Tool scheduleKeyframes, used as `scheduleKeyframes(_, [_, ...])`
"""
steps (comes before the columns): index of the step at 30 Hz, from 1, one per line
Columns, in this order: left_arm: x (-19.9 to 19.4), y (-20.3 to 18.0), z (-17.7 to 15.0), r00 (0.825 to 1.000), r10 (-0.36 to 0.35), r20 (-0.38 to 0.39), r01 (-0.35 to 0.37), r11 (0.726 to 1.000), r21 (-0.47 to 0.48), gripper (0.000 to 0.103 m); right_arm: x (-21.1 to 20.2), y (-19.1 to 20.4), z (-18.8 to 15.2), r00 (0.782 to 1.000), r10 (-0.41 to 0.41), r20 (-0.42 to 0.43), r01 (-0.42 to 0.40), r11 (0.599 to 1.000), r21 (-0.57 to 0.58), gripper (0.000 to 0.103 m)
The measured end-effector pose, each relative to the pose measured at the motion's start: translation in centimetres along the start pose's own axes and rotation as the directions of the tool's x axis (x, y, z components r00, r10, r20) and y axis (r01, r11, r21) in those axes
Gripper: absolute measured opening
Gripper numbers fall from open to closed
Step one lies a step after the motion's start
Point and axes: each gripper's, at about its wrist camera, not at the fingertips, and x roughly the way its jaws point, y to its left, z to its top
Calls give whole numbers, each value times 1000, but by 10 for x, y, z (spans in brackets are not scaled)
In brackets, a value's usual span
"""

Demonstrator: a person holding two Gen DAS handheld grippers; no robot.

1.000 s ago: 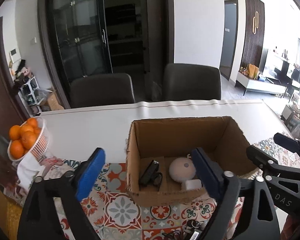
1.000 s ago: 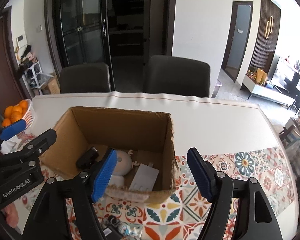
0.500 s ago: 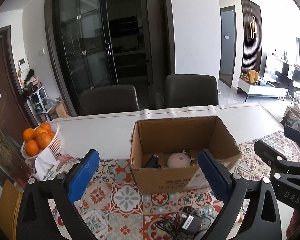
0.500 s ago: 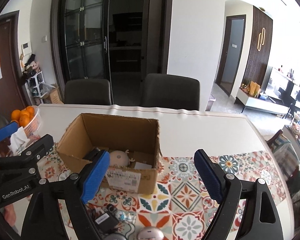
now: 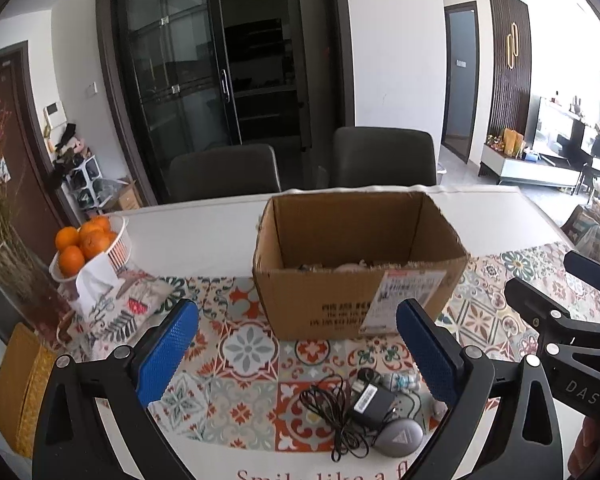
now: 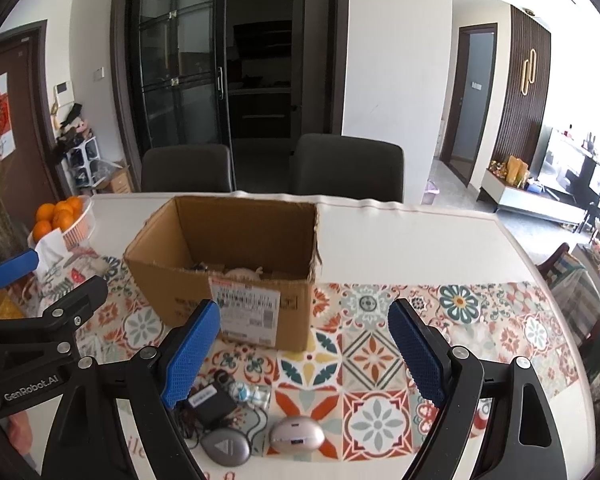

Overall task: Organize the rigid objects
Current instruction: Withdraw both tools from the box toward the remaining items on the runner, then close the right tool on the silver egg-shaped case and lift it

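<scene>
Left wrist view, left gripper (image 5: 296, 352) jaws spread, empty, right gripper (image 6: 302, 346) likewise, cardboard box (image 5: 356, 280) mid-table on patterned mat (image 5: 244, 344), black adapter (image 5: 370, 400), grey puck (image 5: 398, 432), mouse (image 6: 297, 434) near front edge, orange basket (image 5: 88, 248) left.

oranges (image 5: 82, 240) in a white basket (image 5: 118, 246) on the table's left | two dark chairs (image 5: 224, 174) behind the table (image 5: 196, 236) | black glass doors (image 5: 180, 92) at back

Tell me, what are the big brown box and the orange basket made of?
The box looks like plain matte cardboard: brown, with ragged cut edges and a stuck-on paper label. The basket holding oranges seems white plastic with thin slats, though coated wire is possible.
</scene>
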Motion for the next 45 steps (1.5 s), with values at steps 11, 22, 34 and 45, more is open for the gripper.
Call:
scheduleKeyframes(11, [4,-13,-36,997,-1,-81,0,1000,-12,101,4,-4,-38,998,31,-49,-33,999,-41,86])
scheduleKeyframes(22, [13,-23,-69,990,12,-142,-15,1000,-19,101,15,-8,-70,993,61,-106,-67,996,-59,86])
scheduleKeyframes(34, [31,-28,-97,982,34,-188,-36,999,-8,101,40,-6,-99,978,100,-181,-115,990,-75,86])
scheduleKeyframes(45, [51,-34,-122,971,52,-235,-51,999,10,101,66,-6,-121,965,109,-236,-135,986,-95,86])
